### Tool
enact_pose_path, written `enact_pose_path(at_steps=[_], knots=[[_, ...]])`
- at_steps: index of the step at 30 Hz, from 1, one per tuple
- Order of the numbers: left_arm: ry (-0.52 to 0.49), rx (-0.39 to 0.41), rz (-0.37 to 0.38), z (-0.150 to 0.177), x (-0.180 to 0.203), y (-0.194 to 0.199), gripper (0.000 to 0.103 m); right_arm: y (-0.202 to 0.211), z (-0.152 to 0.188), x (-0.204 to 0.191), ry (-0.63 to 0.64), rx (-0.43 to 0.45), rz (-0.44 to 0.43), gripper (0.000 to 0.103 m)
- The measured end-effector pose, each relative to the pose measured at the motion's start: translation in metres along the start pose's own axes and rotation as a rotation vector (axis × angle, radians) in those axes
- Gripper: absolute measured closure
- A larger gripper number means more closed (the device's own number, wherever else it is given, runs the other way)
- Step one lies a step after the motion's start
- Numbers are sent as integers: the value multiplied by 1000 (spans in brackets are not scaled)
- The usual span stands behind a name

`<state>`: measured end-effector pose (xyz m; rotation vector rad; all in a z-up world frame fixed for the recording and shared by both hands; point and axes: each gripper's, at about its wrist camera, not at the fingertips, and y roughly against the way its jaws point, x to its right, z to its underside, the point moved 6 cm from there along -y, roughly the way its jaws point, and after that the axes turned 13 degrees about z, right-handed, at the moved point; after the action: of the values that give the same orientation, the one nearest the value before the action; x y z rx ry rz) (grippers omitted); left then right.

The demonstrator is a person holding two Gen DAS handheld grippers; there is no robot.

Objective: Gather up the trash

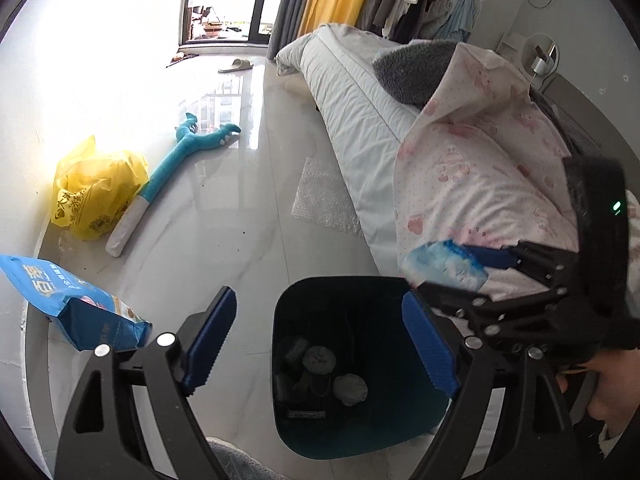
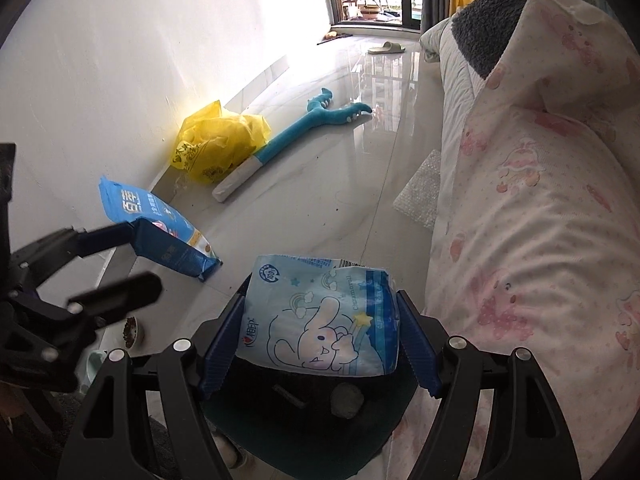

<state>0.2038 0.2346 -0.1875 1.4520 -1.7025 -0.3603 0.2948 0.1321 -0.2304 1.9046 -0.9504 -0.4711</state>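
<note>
Held over the dark bin (image 2: 304, 436) by the right gripper (image 2: 320, 344): a soft tissue packet (image 2: 320, 320), pale blue plastic, printed with a white long-eared cartoon figure, a yellow star, rainbows and clouds, darker blue band along its right edge, top edge crumpled and torn. Jaws clenched on the packet's two sides. In the left wrist view, seen as a blurred blue-and-white wad (image 1: 444, 264) at the bin's far right rim. Left gripper (image 1: 320, 336) above the same bin (image 1: 360, 432), jaws released and wide, nothing between them. Down in the bin, several grey crumpled balls (image 1: 350, 390). On the floor (image 1: 248, 240) far left, by the wall: yellow plastic bag (image 1: 96, 188), blue food pouch (image 1: 72, 304), teal plush toy (image 1: 184, 160). Bed (image 1: 360, 120) to the right, with pink-patterned quilt (image 1: 480, 168).
</note>
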Motion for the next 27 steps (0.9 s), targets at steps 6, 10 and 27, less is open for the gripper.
enact_pose_path(at_steps=[6, 10, 27], knots=[[-38, 103, -21, -18, 7, 31, 13, -27, 10, -16, 16, -70, 0, 28], [-82, 137, -40, -23, 14, 44, 13, -41, 19, -25, 44, -109, 15, 28], [-140, 289, -57, -39, 58, 95, 6, -32, 52, -21, 87, -173, 110, 14]])
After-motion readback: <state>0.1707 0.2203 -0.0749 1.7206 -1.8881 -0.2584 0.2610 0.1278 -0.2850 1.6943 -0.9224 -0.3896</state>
